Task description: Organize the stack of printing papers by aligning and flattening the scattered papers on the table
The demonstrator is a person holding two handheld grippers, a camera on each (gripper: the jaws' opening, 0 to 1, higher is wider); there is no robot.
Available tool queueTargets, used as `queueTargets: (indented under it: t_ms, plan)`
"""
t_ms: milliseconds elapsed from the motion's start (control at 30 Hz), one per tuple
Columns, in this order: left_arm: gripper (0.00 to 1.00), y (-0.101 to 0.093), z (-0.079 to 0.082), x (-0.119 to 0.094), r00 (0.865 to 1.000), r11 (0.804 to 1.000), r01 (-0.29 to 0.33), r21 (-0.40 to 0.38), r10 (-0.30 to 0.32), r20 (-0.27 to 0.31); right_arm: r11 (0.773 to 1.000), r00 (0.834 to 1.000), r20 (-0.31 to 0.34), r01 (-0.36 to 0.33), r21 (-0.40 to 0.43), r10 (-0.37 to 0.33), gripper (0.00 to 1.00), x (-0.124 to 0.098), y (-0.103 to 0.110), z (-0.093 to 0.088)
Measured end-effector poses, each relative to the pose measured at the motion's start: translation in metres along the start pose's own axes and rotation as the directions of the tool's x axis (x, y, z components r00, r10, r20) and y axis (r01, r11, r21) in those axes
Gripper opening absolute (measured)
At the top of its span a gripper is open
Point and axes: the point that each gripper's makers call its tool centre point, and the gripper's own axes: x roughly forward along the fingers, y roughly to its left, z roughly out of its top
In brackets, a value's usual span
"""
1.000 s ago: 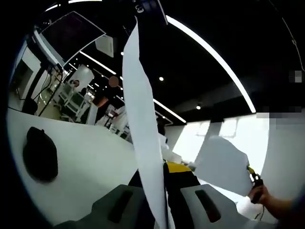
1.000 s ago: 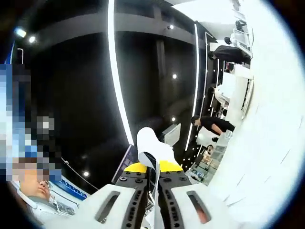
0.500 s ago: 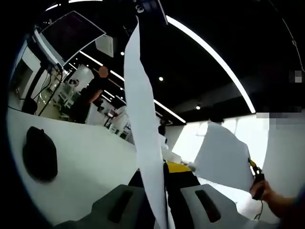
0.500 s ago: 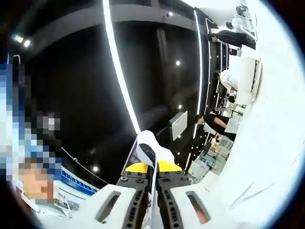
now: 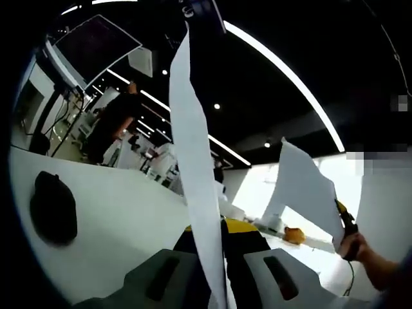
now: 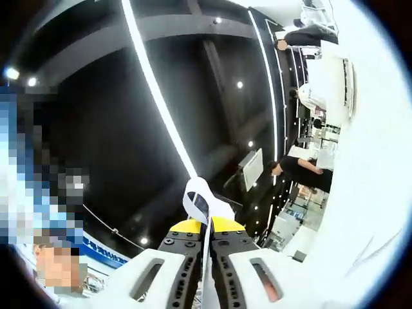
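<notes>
A long white sheet of paper [image 5: 193, 154] rises edge-on from between the jaws of my left gripper [image 5: 219, 239], which is shut on its lower edge. At the right of the left gripper view, a hand holds my right gripper [image 5: 346, 226], shut on the corner of a second white sheet [image 5: 304, 193] held up above the white table [image 5: 129, 219]. In the right gripper view, the right gripper [image 6: 206, 229] is closed on the curled edge of that paper [image 6: 201, 201], which sticks up between its yellow-tipped jaws.
A black rounded object [image 5: 54, 209] lies on the table at the left. A small orange thing [image 5: 295, 235] sits further back. A person in dark clothes [image 5: 114, 125] stands by distant benches. The white table surface [image 6: 376, 167] runs along the right gripper view's right side.
The sheet in the right gripper has swung upward and stands more upright. The right gripper view has tilted further toward the ceiling. The background person walked left.
</notes>
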Motion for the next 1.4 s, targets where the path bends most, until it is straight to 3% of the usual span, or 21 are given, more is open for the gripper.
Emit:
queueTargets:
  t_ms: [500,733,1100,1300,1400]
  plan:
    - [0.06,0.003,0.001,0.001,1.0,1.0,0.0,-0.008,0.0,0.004,0.995,0.999,-0.002,0.048,0.09,-0.048,0.0,0.031,-0.051,-0.005]
    - [0.06,0.002,0.0,0.001,1.0,1.0,0.005,-0.009,-0.005,0.001,0.992,0.999,-0.005,0.053,0.113,-0.053,0.0,0.043,-0.059,-0.012]
    - [0.06,-0.001,0.0,0.002,1.0,1.0,0.008,-0.012,-0.008,-0.009,0.99,0.999,-0.047,0.03,0.135,-0.024,0.0,0.073,-0.059,-0.045]
    - [0.06,-0.006,-0.002,0.002,1.0,1.0,0.012,-0.015,-0.012,-0.015,0.986,0.998,-0.05,0.046,0.162,-0.038,0.0,0.078,-0.071,-0.06]
    - [0.06,-0.007,-0.002,0.002,1.0,1.0,0.014,-0.015,-0.015,-0.016,0.983,0.998,-0.042,0.055,0.173,-0.049,0.0,0.079,-0.081,-0.058]
